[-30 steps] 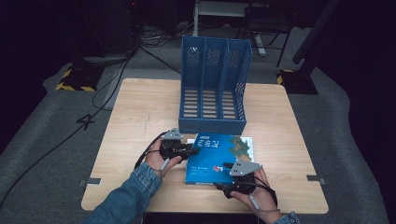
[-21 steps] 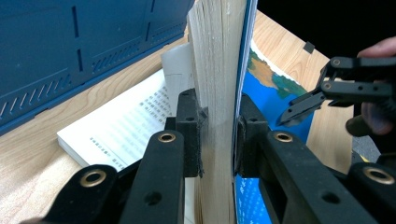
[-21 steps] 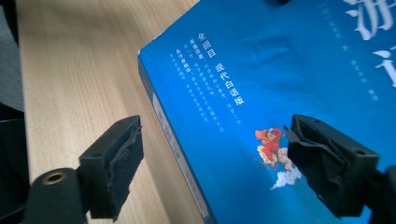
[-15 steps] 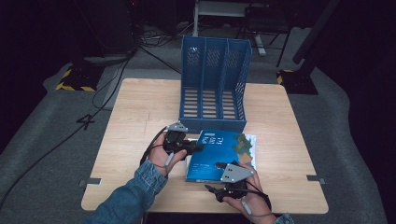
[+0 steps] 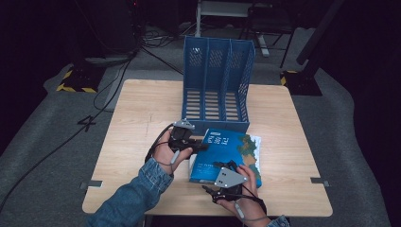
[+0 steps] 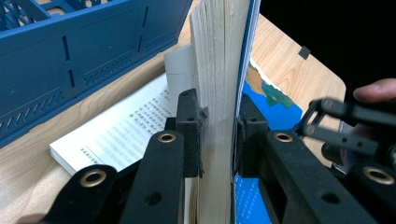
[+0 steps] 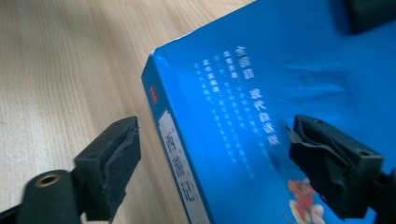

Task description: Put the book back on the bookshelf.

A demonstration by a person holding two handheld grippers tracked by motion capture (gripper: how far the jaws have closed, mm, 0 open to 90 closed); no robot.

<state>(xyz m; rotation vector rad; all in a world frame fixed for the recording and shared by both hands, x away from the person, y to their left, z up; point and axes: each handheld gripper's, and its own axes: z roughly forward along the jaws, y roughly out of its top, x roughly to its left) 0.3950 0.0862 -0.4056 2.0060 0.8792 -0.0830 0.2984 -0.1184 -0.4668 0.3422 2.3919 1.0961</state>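
Hovering nearest, over the near spine corner of the thick blue paperback book: right gripper open wide, holding nothing, one jaw above the cover, the other out over the pale wooden table. A little farther on, pinching the book's left page edge tight: left gripper, with that side seemingly tipped up off the table. Lying long way from near to far, aimed at the blue plastic file rack with three slots, just behind it. Probably next: standing the book up and sliding it straight ahead, left hand being nearer the rack.
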